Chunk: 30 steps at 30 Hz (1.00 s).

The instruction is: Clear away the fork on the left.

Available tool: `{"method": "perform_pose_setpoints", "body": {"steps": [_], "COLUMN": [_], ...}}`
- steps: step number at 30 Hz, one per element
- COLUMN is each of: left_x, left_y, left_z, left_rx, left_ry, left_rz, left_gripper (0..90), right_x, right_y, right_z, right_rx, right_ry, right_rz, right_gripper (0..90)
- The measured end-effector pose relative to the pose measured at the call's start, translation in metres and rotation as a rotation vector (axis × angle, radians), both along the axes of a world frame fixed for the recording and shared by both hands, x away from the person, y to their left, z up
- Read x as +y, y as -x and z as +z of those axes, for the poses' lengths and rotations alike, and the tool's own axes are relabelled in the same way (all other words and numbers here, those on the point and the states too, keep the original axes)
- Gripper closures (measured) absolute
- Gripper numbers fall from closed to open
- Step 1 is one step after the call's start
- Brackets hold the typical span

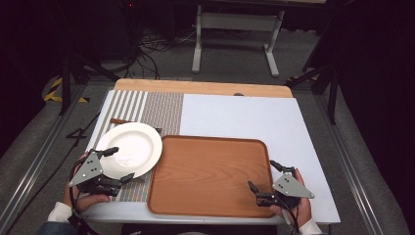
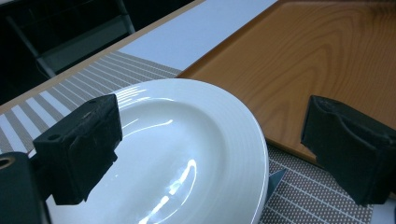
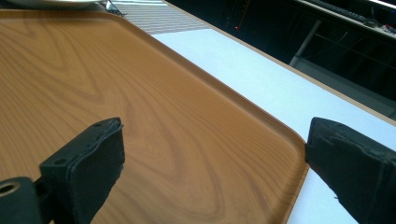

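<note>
A white plate [image 1: 131, 148] lies on a striped woven placemat [image 1: 161, 110] at the table's left. My left gripper [image 1: 121, 164] stands open at the plate's near rim, one jaw over the plate and the other over the mat beside the tray. In the left gripper view the plate [image 2: 187, 154] spreads between the wide-apart jaws of my left gripper [image 2: 212, 122], untouched. A brown wooden tray [image 1: 210, 171] sits in the middle, bare. My right gripper [image 1: 262, 174] is open over the tray's near right corner, nothing between its jaws. The right gripper view looks across the tray [image 3: 116, 84] between those jaws [image 3: 215, 140].
A thin brown stick-like item [image 1: 120, 121] lies on the mat behind the plate. A small grey pointed piece [image 2: 276, 178] peeks from under the plate's rim. White tabletop [image 1: 244, 117] stretches right of the mat. A white table frame [image 1: 237, 29] stands on the floor beyond.
</note>
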State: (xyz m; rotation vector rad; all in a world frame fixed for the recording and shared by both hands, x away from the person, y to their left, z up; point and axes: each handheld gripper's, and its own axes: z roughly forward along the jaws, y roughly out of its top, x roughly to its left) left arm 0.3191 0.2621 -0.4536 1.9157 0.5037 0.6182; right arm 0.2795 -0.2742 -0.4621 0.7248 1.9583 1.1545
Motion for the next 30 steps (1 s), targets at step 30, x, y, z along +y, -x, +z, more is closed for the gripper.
{"method": "perform_pose_setpoints", "body": {"steps": [30], "left_x": [0.048], "left_y": [-0.053], "left_z": [0.04], "left_rx": [0.023], "left_ry": [-0.043], "left_rz": [0.063], "left_gripper": [12.1], "right_x": [0.008], "right_y": [-0.006], "right_z": [-0.003], "right_rx": [0.032], "right_ry": [0.024], "right_rz": [0.022], "right_gripper": [5.6]}}
